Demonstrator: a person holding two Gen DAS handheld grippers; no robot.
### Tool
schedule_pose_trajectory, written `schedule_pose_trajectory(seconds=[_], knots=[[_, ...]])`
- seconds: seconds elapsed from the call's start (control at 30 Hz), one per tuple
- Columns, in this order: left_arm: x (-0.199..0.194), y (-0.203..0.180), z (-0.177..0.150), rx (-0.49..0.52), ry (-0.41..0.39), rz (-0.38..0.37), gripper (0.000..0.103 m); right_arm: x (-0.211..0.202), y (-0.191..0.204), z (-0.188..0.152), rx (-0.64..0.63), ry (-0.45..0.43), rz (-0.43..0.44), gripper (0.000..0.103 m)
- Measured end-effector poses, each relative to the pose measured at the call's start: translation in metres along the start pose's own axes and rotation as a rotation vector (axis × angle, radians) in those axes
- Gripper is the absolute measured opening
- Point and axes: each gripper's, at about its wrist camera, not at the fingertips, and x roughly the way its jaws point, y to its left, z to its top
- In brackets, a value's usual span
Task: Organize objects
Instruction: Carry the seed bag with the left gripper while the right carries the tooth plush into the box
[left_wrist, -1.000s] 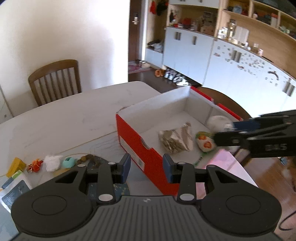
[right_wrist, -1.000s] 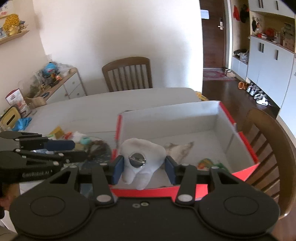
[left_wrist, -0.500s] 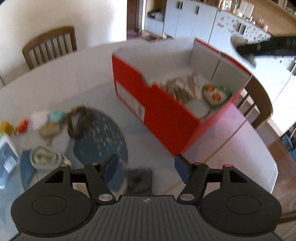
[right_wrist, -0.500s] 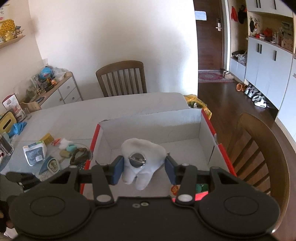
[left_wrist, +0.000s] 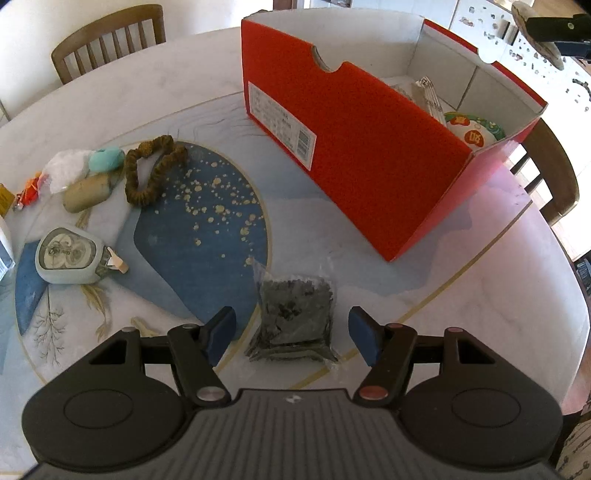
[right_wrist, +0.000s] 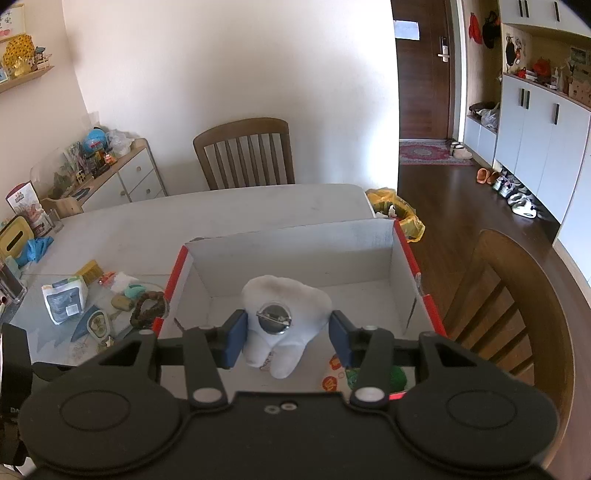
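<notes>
The left gripper (left_wrist: 291, 334), spread, straddles a dark packet (left_wrist: 293, 317) at lower centre to grasp it, while the right gripper (right_wrist: 286, 338) pinches a white plush tooth (right_wrist: 282, 321) above the red box (right_wrist: 406, 243), ready to drop it.

The white label (left_wrist: 282, 125) on the red box (left_wrist: 369, 147) carries print too small to read. The round red-and-green packet (left_wrist: 471, 131) inside bears red characters, also illegible.

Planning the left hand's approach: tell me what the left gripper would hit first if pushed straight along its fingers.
Most likely the clear packet of dark bits lying on the table. It sits between the open fingers of the left gripper, untouched so far; how far below is hard to judge.
</notes>
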Motion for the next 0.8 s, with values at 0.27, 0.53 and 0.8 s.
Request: schedule_pose_trajectory(seconds=[0.27, 0.53, 0.8], knots=[[-0.001, -0.007, 0.001, 0.004, -0.011, 0.03, 0.036, 0.007, -0.009, -0.001, 0.001, 0.009, 0.01, 0.047], [-0.015, -0.01, 0.009, -0.024, -0.04, 0.056, 0.031, 0.016, -0.02, 0.002, -0.007, 0.018, 0.023, 0.047], [-0.057, -0.019, 0.045, -0.053, -0.131, 0.045, 0.031, 0.023, -0.03, 0.002, -0.005, 0.026, 0.032, 0.047]])
